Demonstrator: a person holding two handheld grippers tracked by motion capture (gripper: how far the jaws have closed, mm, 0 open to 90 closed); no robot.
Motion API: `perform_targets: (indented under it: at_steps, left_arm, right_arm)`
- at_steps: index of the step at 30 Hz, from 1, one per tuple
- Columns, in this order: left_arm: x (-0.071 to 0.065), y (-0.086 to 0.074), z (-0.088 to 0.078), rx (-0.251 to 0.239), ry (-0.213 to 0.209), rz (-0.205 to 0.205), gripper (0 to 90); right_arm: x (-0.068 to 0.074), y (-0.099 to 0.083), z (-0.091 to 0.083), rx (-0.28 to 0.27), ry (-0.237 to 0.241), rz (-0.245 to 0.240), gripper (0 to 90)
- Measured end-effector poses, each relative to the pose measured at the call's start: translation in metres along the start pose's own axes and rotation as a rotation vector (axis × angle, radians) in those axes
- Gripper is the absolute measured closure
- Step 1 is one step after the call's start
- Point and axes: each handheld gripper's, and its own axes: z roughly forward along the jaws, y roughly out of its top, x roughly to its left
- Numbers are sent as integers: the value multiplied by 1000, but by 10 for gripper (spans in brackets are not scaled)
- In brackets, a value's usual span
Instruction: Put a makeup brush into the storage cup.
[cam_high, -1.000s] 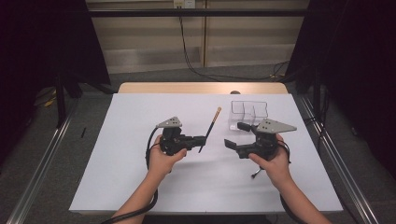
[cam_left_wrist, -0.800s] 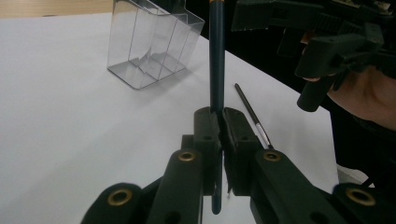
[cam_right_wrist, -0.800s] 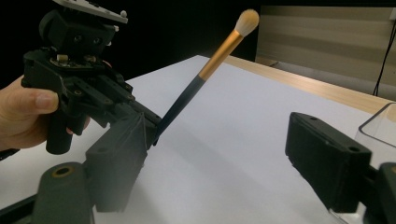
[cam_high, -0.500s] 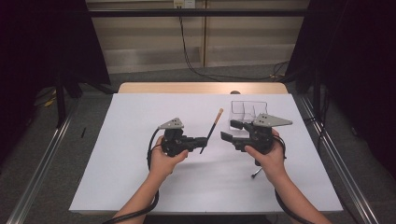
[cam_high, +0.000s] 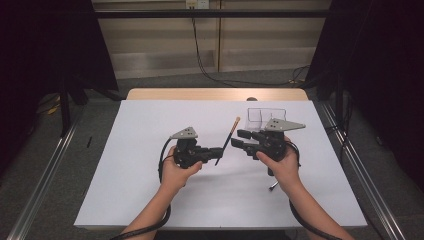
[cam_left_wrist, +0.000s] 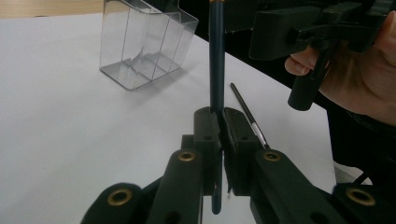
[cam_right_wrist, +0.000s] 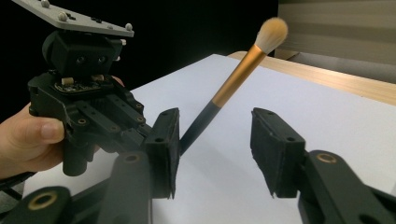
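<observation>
High view: we look down on a white sheet (cam_high: 150, 200) that covers most of a table (cam_high: 150, 94), whose bare wooden edge shows as a strip along the far side at twelve o'clock. Grey floor surrounds it, a metal rail (cam_high: 45, 175) runs along each flank, black curtains (cam_high: 45, 45) hang at nine and three o'clock, and a pale wall with a cable (cam_high: 197, 55) trailing down it closes the room at twelve. Near the sheet's middle our left gripper (cam_high: 216, 152) is clamped on the dark handle of a brush (cam_high: 227, 141), which leans up toward one o'clock with its pale tuft uppermost, clear of the sheet. In the left gripper view the jaws pinch that handle (cam_left_wrist: 216, 70) tight, and it rises straight up between them. Our right gripper (cam_high: 239, 138) sits just at three o'clock of the brush, jaws pointing at it; they have just been closing, yet in the right gripper view the pads (cam_right_wrist: 279, 154) stand apart, with the handle (cam_right_wrist: 233, 91) beyond the gap and not touched. A clear box (cam_high: 265, 116) with compartments stands on the sheet at one o'clock of the brush, just behind the right gripper. A second thin brush (cam_left_wrist: 247, 116) lies flat on the sheet under our right hand (cam_high: 282, 167), at five o'clock of the first.
</observation>
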Motion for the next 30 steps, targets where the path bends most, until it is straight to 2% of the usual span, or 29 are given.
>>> perform_targets:
  at_steps: [5,10,15,16,17,19,22,25,30]
  left_arm:
    - [-3,1,0,-7,-8,8,849]
    - [-4,1,1,-7,-18,16,849]
    - [-5,0,3,-14,-27,13,849]
    - [-4,0,2,-20,-27,8,900]
    - [-4,0,2,-30,-32,-6,900]
    - [-3,0,2,-34,-22,15,892]
    - [-2,0,2,-57,-30,1,817]
    - [-2,0,3,-77,-31,-6,736]
    - [-1,0,2,-122,-31,-1,584]
  right_arm:
    - [1,1,5,3,15,2,633]
    - [2,3,9,0,38,35,713]
    - [3,3,12,-17,93,85,800]
    - [3,4,13,-21,106,89,832]
    - [4,4,13,-25,104,82,835]
    - [4,5,14,-28,131,87,836]
    - [7,6,14,-18,112,36,836]
    - [8,7,14,-28,106,16,836]
    - [6,7,13,-47,111,10,835]
